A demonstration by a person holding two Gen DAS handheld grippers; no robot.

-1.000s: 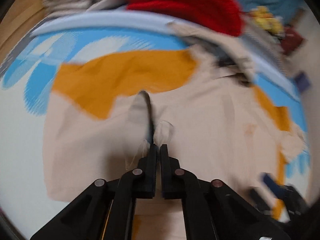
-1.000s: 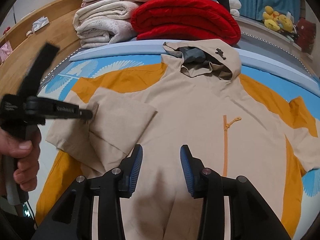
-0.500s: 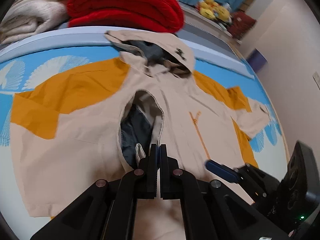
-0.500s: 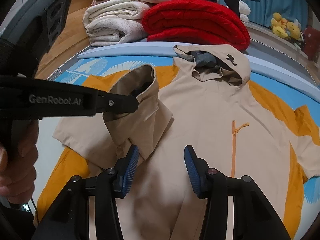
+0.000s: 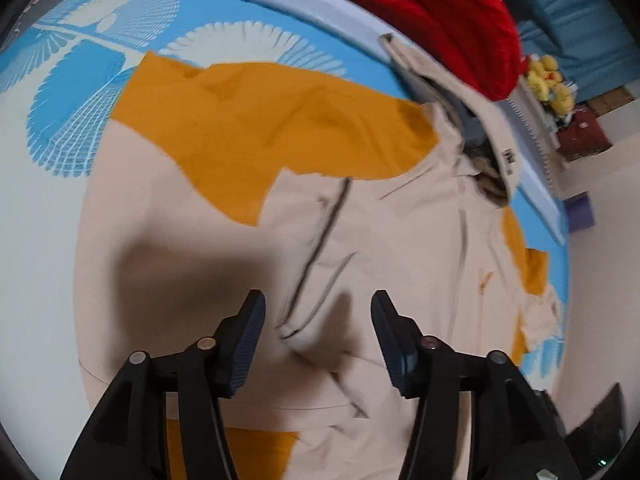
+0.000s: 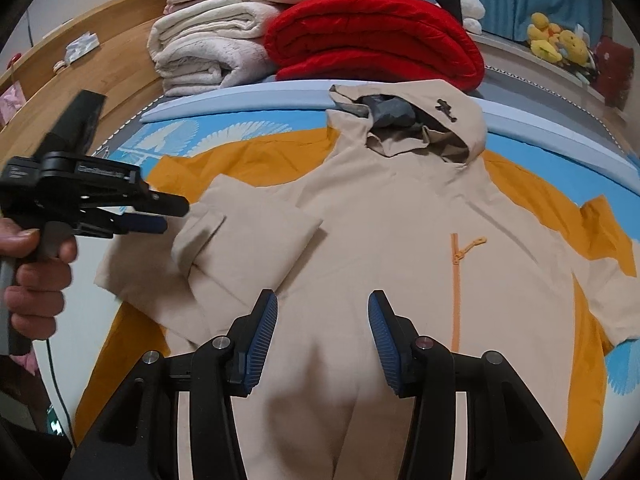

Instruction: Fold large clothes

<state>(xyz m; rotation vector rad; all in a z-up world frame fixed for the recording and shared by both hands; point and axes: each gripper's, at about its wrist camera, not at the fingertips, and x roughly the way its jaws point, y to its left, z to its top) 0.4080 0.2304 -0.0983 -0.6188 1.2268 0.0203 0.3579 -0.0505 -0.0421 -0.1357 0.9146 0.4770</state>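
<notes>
Bed (image 6: 248, 92) setup again: blue leaf-print cover, folded cream blankets (image 6: 204, 48) and a red quilt (image 6: 372, 36) stacked at the head, plush toys (image 6: 556, 40) off on the shelf. Your beige-and-orange hooded jacket (image 6: 400, 248) lies face up across the bed, hood (image 6: 432, 128) toward the quilt.

What's changed: half a second back your left gripper (image 5: 318, 334) was pinched shut on the cuff and carrying the sleeve over the chest. Now its fingers are swinging apart, nothing between them, and the sleeve (image 6: 248, 248) has dropped flat, folded inward across the jacket's near-left side. The right-wrist view shows that gripper pulled off to the side of the fold, your hand (image 6: 36, 276) on its handle. So I'd call the first sleeve fold done.

Your right gripper (image 6: 323, 334) hasn't budged, hovering over the lower front with fingers apart and empty. The other sleeve (image 6: 608, 256) is still spread out wide, so that's probably next.

Writing: there's white lettering along the left gripper's body, too blurred to read here. The small dark tab on the hood (image 6: 446, 110) isn't legible either.
</notes>
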